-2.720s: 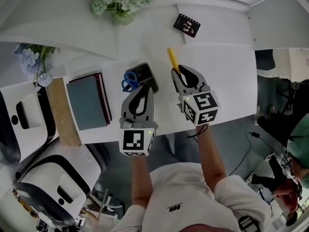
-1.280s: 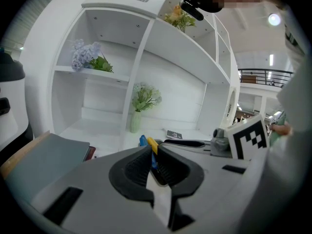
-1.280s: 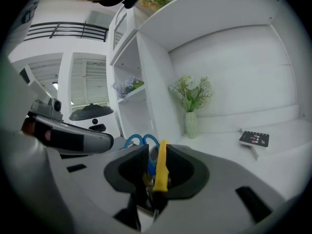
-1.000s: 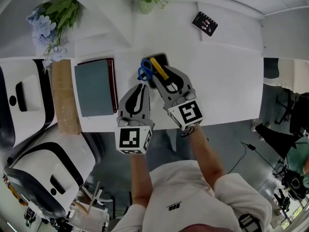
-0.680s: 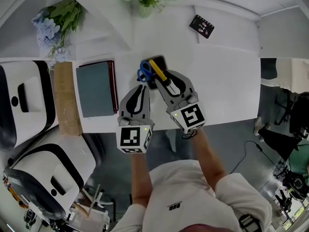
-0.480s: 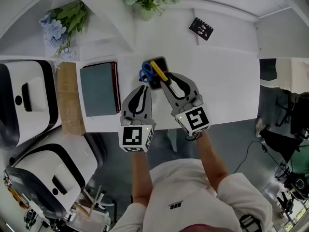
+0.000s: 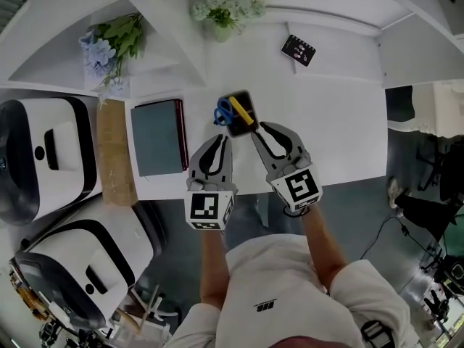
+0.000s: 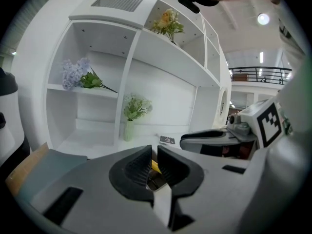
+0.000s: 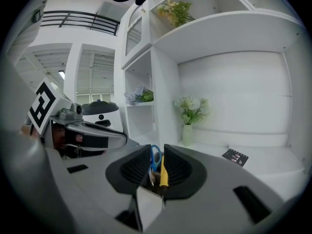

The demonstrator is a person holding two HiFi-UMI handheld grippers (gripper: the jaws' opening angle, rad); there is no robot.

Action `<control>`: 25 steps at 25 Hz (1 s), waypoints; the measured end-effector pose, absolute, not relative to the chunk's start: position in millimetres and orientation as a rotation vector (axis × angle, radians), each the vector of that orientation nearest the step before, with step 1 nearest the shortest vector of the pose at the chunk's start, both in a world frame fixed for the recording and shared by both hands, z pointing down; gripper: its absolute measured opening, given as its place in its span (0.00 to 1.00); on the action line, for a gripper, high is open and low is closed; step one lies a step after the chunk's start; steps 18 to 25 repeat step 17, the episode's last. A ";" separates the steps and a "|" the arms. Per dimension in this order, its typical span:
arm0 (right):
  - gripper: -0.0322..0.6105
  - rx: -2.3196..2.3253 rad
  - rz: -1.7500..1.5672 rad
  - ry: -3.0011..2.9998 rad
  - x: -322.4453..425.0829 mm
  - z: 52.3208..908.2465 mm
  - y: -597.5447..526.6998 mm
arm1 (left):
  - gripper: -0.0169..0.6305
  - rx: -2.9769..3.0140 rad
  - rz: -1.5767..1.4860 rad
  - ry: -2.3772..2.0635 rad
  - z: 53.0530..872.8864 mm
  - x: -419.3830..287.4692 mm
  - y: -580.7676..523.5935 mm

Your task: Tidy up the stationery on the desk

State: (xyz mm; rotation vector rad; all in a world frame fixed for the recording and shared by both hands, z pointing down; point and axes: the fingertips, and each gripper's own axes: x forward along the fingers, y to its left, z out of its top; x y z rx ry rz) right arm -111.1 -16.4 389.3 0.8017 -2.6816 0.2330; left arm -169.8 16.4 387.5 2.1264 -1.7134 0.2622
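Both found empty: left gripper [image 7: 220, 141] jaws almost together; right gripper [image 7: 261, 129] jaws narrowly apart, just closing. Pen holder [image 7: 235, 126], just beyond, could be knocked over.

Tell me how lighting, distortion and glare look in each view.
Head view: fisheye bows the edges of the white desk; light is even, shadows soft. Left gripper view: black vignette in the corners, and the round ceiling lamp glares. Right gripper view: same vignette, white shelves curve, windows behind wash out.
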 end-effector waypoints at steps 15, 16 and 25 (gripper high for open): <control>0.15 0.807 0.216 -2.671 -105.2 382.6 -5.7 | 0.03 2.156 0.268 -1.703 378.7 -164.7 24.6; 0.15 0.806 0.216 -2.671 -104.7 382.2 -4.7 | 0.03 2.155 0.269 -1.703 378.5 -164.0 25.7; 0.15 0.805 0.216 -2.671 -104.2 381.8 -3.7 | 0.03 2.154 0.269 -1.703 378.3 -163.3 26.7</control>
